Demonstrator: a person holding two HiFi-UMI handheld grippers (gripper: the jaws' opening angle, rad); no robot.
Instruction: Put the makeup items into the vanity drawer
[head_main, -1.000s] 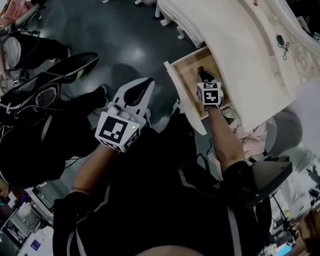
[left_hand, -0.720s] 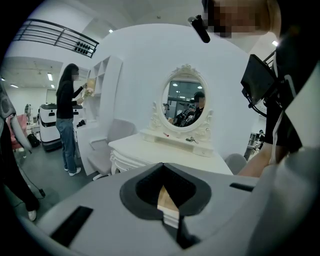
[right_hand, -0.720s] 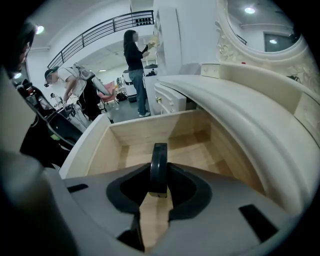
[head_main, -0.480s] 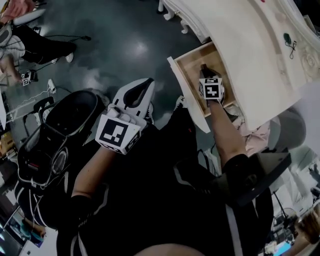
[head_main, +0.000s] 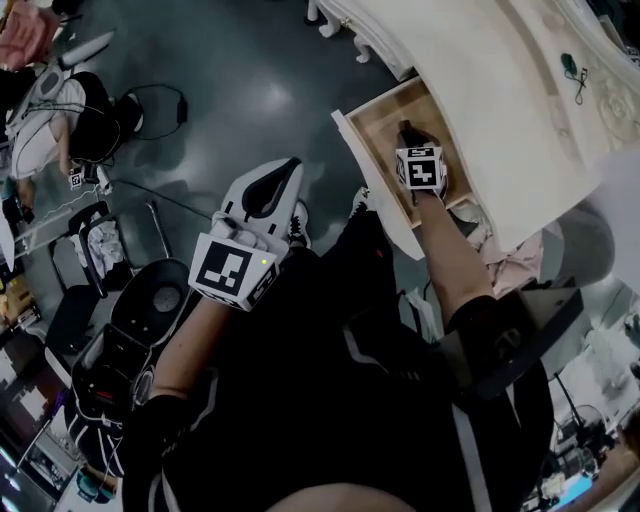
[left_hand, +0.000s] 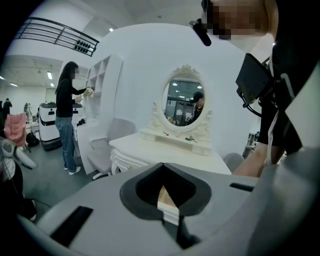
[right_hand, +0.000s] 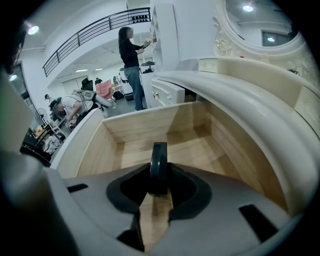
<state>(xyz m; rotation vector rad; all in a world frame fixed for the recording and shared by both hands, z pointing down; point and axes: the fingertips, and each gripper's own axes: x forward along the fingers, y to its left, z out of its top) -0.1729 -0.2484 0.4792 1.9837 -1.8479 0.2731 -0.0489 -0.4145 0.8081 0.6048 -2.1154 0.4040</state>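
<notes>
The vanity's wooden drawer (head_main: 372, 125) stands pulled open below the white vanity top (head_main: 480, 90). My right gripper (head_main: 406, 132) reaches into it, shut on a dark round compact (right_hand: 159, 167) held on edge just above the bare drawer floor (right_hand: 195, 150). In the right gripper view the jaws clamp the compact's lower rim, and no other item shows inside the drawer. My left gripper (head_main: 286, 170) hangs over the dark floor to the left of the drawer. Its jaws meet with nothing between them (left_hand: 165, 212).
A small dark item (head_main: 570, 68) lies on the vanity top near the oval mirror (left_hand: 184, 102). A black chair (head_main: 160, 295) and cables sit on the floor at the left. A person (left_hand: 67, 120) stands at white shelves farther off. A grey chair (left_hand: 102, 145) stands beside the vanity.
The head view has swung, so the floor clutter at the left has shifted. Both grippers keep nearly the same places. The right one stays in the drawer with the compact.
</notes>
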